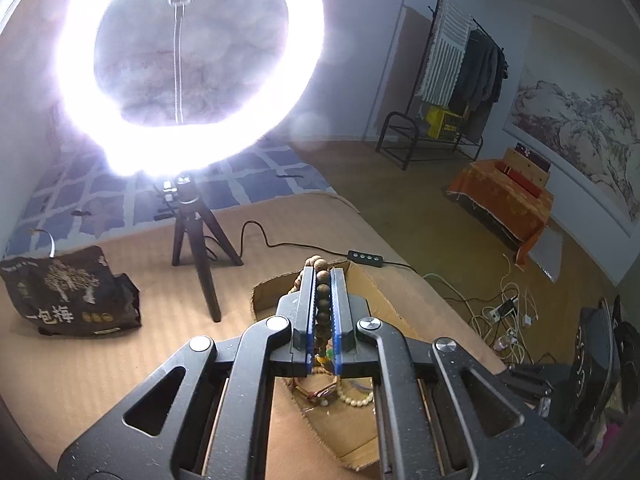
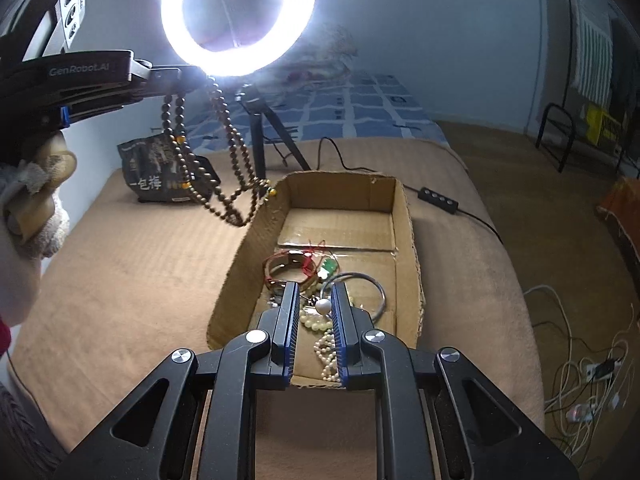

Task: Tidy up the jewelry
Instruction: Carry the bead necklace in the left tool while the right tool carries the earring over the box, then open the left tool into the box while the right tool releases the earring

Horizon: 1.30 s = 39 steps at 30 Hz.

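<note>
The left gripper [image 1: 323, 280] is clenched on a long strand of dark wooden beads [image 2: 236, 152], lifted so its loops dangle in the air beside the far left corner of the cardboard box [image 2: 404, 216] on the tan bed [image 2: 132, 264]. The right gripper [image 2: 315, 294] hangs over the box with its fingers parted, grasping nothing; below it lie a pearl strand [image 2: 326, 350], a metal bangle [image 2: 380, 290] and a brown bracelet [image 2: 286, 266].
</note>
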Available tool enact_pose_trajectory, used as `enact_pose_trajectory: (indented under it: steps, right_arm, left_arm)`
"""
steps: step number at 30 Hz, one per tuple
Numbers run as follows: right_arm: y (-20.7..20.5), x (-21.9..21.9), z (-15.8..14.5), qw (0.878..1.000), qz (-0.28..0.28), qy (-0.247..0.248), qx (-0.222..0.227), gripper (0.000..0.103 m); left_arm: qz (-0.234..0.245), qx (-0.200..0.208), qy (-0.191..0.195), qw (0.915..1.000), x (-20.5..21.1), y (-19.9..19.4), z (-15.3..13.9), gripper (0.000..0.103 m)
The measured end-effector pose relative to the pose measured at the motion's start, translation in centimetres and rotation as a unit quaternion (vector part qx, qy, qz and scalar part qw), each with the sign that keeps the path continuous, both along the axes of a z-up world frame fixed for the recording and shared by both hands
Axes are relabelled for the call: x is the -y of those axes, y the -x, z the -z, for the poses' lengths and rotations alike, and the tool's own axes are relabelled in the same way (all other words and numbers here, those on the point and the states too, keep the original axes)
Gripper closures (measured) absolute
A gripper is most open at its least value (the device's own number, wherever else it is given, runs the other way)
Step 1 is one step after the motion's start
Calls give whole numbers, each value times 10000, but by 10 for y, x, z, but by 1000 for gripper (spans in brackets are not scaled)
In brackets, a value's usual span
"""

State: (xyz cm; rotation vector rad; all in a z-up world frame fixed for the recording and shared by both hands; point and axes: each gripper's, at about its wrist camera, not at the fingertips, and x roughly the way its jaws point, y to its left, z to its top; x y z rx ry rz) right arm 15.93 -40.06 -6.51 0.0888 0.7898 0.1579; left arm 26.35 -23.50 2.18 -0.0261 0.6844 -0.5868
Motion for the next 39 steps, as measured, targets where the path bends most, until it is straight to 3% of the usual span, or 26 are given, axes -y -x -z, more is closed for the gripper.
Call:
enact_pose_trajectory:
  steps: [12,28,30,32,33,34,35,39]
  right_arm:
    - [-12,4,10,9992,165,-278,-224,89]
    - [-20,8,19,9986,244,-337,-324,88]
    - [-21,6,19,9987,216,-297,-364,87]
    - [-20,5,20,9987,208,-255,-386,76]
    - [-20,4,19,9988,222,-217,-374,64]
    - [-19,3,18,9989,252,-168,-345,51]
    - [-18,3,16,9990,281,-131,-310,48]
    - [-15,4,10,9990,349,-114,-250,45]
  left_arm:
    - [-224,-251,-40,9994,25,-24,27,99]
    - [-127,-279,-278,9991,49,-27,32,98]
    - [-147,-292,-277,9991,49,-26,31,94]
    - [-165,-269,-275,9991,47,-25,30,61]
    - [-185,-239,-261,9992,46,-24,30,56]
    - [-213,-190,-239,9993,45,-22,29,55]
    - [-218,-181,-233,9993,44,-21,28,55]
    - [-259,-167,-248,9992,41,-17,23,55]
